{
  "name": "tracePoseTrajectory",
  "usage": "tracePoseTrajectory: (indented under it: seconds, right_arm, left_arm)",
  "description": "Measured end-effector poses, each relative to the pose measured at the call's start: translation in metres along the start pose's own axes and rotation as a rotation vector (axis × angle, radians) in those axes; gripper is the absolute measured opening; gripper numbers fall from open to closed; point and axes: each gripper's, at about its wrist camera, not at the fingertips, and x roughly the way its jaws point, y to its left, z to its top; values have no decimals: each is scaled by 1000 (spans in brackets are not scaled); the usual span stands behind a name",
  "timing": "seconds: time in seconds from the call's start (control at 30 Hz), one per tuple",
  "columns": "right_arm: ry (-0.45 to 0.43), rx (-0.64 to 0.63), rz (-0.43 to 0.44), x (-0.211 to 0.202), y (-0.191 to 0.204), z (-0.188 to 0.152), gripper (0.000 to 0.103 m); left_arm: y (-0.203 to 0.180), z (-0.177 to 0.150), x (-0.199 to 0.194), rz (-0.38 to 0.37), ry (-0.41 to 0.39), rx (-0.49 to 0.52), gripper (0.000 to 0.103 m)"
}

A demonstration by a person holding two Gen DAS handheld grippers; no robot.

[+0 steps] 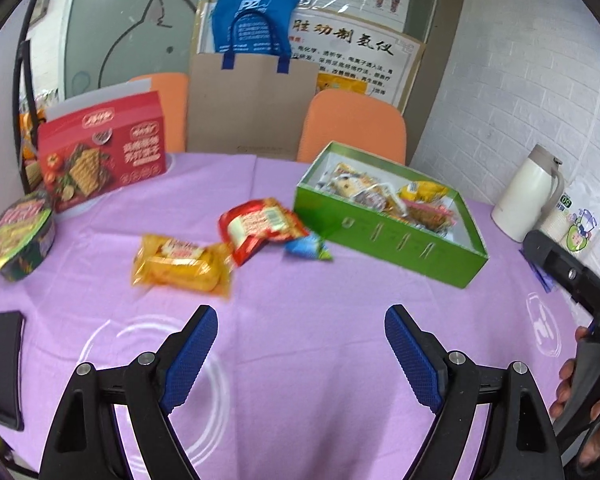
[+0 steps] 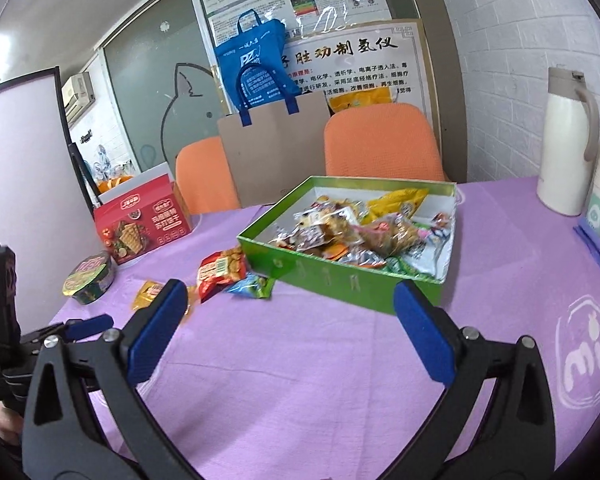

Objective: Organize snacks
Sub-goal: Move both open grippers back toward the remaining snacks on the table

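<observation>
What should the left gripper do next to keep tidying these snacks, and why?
Probably move the left gripper forward to the yellow packet. Both grippers are open and hold nothing, and this packet lies loose on the purple cloth, nearest the left one, outside the green box that already holds other snacks.

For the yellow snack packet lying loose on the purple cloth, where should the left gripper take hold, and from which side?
Probably across the short width of the yellow packet, near its middle, coming down from above. It lies flat with its long axis running left to right, and the bulging centre gives more to pinch than the thin sealed ends. The left gripper is open and empty just in front of it; the red packet crowds its right end.
</observation>
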Motion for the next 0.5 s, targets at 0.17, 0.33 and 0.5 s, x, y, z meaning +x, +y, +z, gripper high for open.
tracePoseTrajectory:
  seconds: [0.17,0.33,0.5]
  right_arm:
    - [33,43,49,27,18,-7,102]
    - [151,32,107,75,49,-19,102]
    - [242,-19,62,114,63,-28,102]
  left_arm:
    - [53,-30,1,62,35,-94,88]
    - [95,-41,0,72,44,-183,88]
    - [110,-36,6,43,34,-201,88]
